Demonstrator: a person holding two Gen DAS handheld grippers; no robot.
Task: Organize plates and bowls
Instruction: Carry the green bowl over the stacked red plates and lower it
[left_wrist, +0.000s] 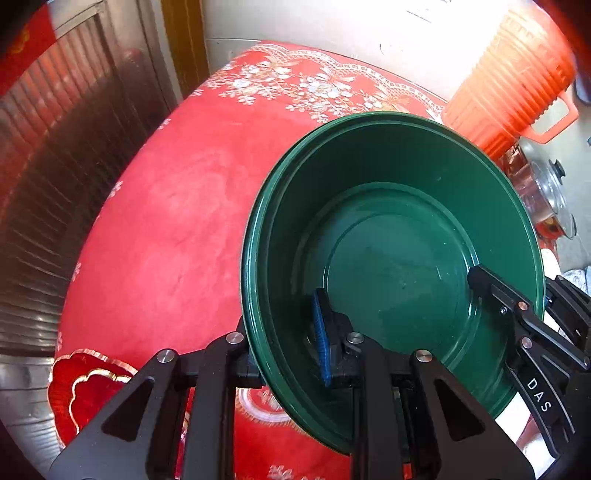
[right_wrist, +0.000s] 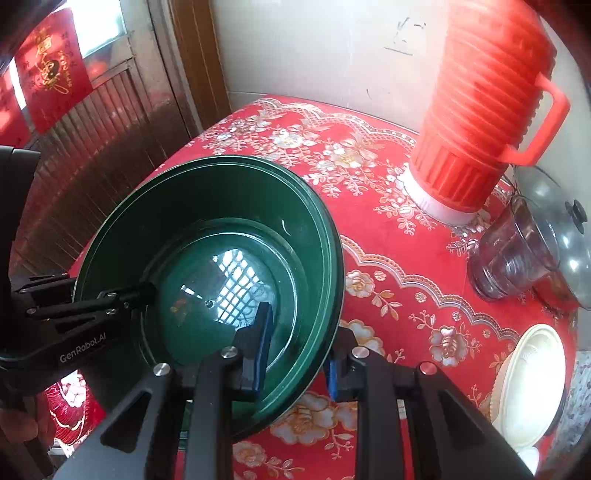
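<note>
- The green plastic bowl (left_wrist: 399, 236) hangs tilted above the red floral tablecloth (right_wrist: 388, 258), left of the orange thermos jug (right_wrist: 480, 110).
- Left gripper (left_wrist: 286, 349) and right gripper (right_wrist: 295, 354) each pinch opposite rim walls.
- Likely light, stiff and glossy-slippery; gripping at the rim suits it.

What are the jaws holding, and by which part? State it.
Both hold the green bowl by its rim: left gripper on its left side, right gripper on its right side.
</note>
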